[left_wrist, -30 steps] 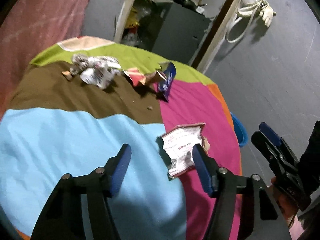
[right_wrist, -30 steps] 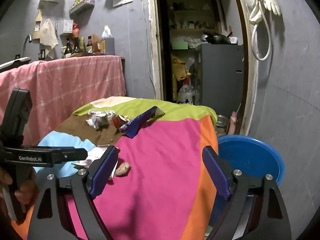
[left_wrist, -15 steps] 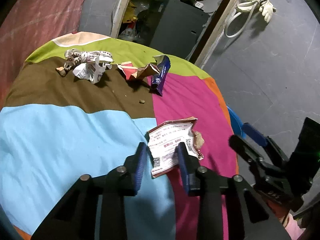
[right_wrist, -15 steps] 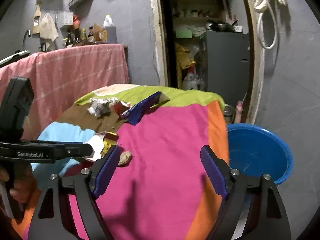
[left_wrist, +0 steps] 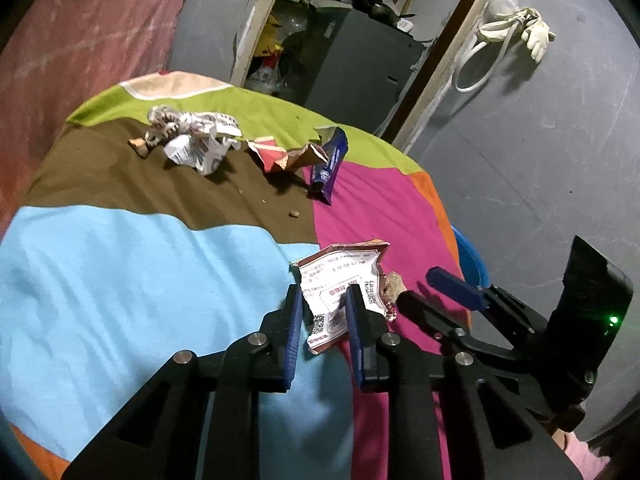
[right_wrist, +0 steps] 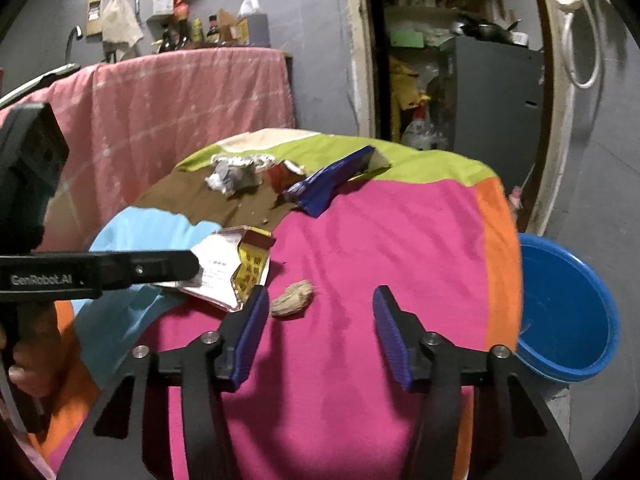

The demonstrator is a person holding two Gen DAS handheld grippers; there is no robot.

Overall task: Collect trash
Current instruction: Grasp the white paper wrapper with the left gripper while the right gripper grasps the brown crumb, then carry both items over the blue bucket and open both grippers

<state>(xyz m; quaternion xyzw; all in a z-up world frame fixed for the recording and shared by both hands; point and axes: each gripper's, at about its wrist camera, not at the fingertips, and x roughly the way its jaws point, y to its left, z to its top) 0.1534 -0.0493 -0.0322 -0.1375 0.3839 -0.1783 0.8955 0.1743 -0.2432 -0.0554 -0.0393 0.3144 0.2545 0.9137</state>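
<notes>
The left gripper pinches a torn wrapper, its fingers nearly closed on the paper. The wrapper lies near the table's middle, with a brown lump just beside it. The right gripper hangs wide open, holding nothing. More crumpled paper and a blue packet sit farther back. A blue bowl waits past the table's edge.

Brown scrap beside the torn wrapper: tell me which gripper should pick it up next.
Right. The right gripper is open and empty, with the brown scrap just ahead, by its left finger. The left gripper is busy, closed on the torn wrapper.
</notes>
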